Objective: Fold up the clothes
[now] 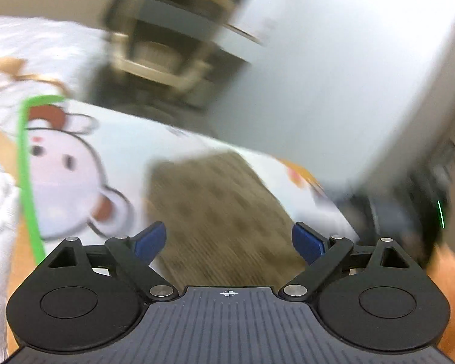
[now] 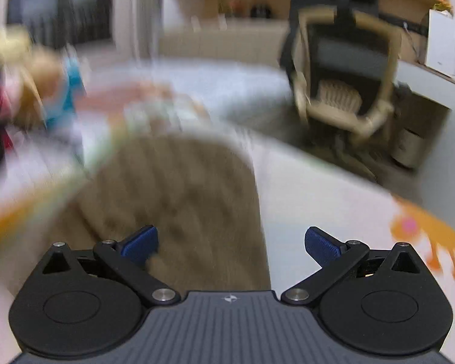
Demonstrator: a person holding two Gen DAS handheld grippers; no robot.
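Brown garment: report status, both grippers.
Left gripper open, empty. Right gripper open, empty. Brown garment lies on the cartoon-print sheet, ungrasped. Views blurred; nothing seen in the way.

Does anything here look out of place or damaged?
Nothing stands out. The brown garment lies flat on the cartoon-print sheet, and the left gripper and right gripper are open above it. Both views are blurred, so small faults could be missed.
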